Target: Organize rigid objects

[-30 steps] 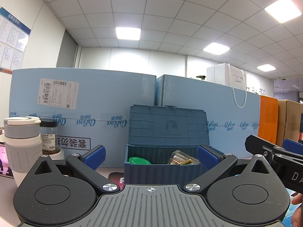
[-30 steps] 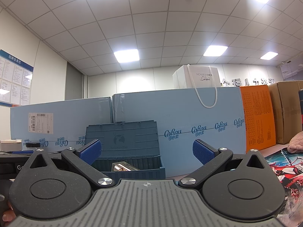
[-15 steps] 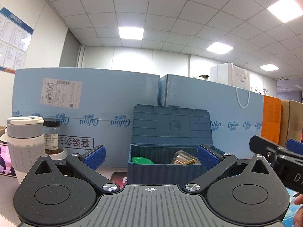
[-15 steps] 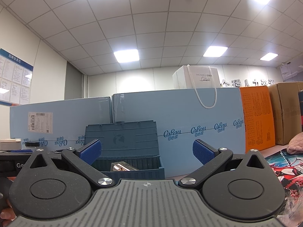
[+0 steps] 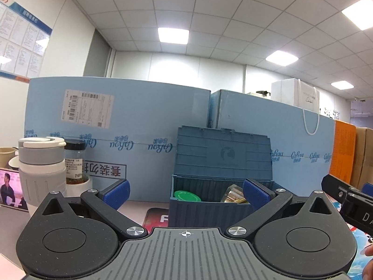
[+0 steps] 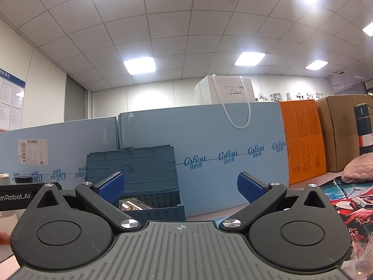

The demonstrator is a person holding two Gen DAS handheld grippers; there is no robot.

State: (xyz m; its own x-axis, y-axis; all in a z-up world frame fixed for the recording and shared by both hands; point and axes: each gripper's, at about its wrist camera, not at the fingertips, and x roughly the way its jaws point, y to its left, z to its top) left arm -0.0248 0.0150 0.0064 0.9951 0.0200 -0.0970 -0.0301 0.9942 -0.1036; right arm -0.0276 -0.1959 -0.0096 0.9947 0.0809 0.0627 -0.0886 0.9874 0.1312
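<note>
Left gripper (image 5: 185,193): jaws spread wide, nothing between the blue pads, held level facing a blue storage box (image 5: 209,212) on the table. Box: lid (image 5: 223,155) raised upright against the light blue cartons (image 5: 139,126); inside, a green lid (image 5: 187,196) at left and a shiny gold-and-clear item (image 5: 234,194) at right. Right gripper (image 6: 179,187): jaws equally wide, empty, box ahead to its left. Left of the box: white-and-grey cup (image 5: 42,165), dark-capped jar (image 5: 74,161).

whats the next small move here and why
Probably ease the left gripper forward and up to the raised lid: both grippers are open and empty, and the blue box already holds a green-lidded item and a shiny one.
</note>
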